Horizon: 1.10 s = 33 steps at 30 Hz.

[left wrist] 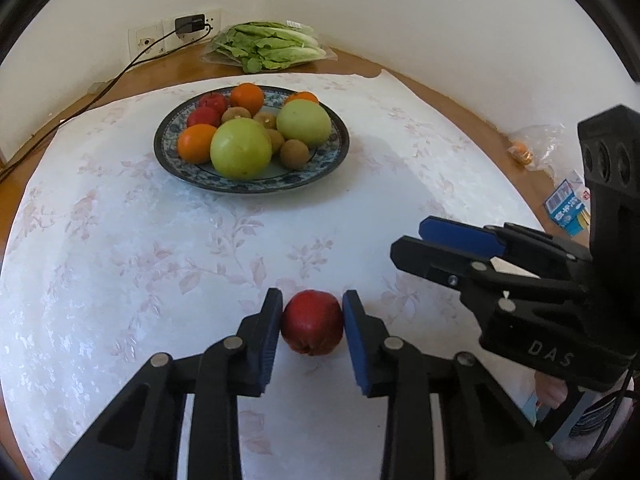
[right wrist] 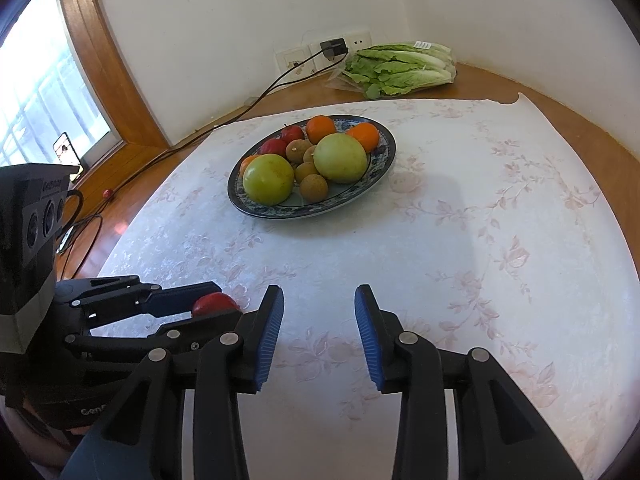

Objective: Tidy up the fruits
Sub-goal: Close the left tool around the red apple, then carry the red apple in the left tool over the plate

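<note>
Left gripper (left wrist: 313,326), jaws clamped on either side of a small red apple (left wrist: 312,327) near the front edge of the tabletop (left wrist: 120,260); right gripper (right wrist: 319,334) just beside it, jaws apart and holding nothing. Patterned plate (left wrist: 248,188) of green, orange, red and brown fruit toward the far edge, well apart from the apple. Probable step: grasping the apple for sorting; best done with even, gentle pressure across its widest part, a straight lift, and a clear path past the right gripper.
</note>
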### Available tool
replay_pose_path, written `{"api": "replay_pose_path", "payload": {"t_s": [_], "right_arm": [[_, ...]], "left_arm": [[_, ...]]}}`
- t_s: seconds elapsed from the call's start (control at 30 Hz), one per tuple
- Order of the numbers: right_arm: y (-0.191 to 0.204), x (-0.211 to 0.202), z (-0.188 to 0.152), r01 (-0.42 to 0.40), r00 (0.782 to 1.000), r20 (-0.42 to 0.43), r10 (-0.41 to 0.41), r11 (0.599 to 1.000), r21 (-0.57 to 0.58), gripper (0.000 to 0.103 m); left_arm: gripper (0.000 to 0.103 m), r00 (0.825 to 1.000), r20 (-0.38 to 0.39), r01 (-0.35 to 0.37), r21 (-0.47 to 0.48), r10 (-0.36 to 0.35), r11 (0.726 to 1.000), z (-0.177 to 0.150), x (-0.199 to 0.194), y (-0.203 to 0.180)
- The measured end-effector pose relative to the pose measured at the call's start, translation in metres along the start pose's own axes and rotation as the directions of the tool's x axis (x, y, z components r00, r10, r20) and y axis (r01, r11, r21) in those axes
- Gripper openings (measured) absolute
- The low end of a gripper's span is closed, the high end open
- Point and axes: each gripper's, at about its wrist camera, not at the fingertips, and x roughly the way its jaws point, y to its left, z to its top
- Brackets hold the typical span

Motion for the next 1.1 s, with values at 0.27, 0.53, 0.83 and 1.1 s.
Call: {"api": "replay_pose_path", "payload": {"t_s": [0.27, 0.53, 0.83, 1.1], "right_arm": [[-0.002, 0.0, 0.004, 0.002, 1.0, 0.003, -0.002, 1.0, -0.006, 0.038], [0.001, 0.0, 0.006, 0.003, 1.0, 0.008, -0.003, 1.0, -0.016, 0.038], [0.002, 0.0, 0.011, 0.005, 1.0, 0.01, -0.005, 1.0, -0.022, 0.039], [0.004, 0.004, 0.024, 0.027, 0.999, 0.02, -0.026, 0.999, -0.035, 0.048]], "left_arm": [[0.032, 0.999, 0.036, -0.022, -0.01, 0.023, 1.0, 0.012, -0.012, 0.008], [0.032, 0.997, 0.069, -0.04, -0.025, 0.042, 0.999, 0.033, -0.02, 0.012], [0.032, 0.991, 0.108, -0.074, -0.031, 0.077, 0.997, 0.06, -0.022, 0.015], [0.032, 0.983, 0.144, -0.106, -0.061, 0.114, 0.993, 0.082, -0.012, 0.022]]}}
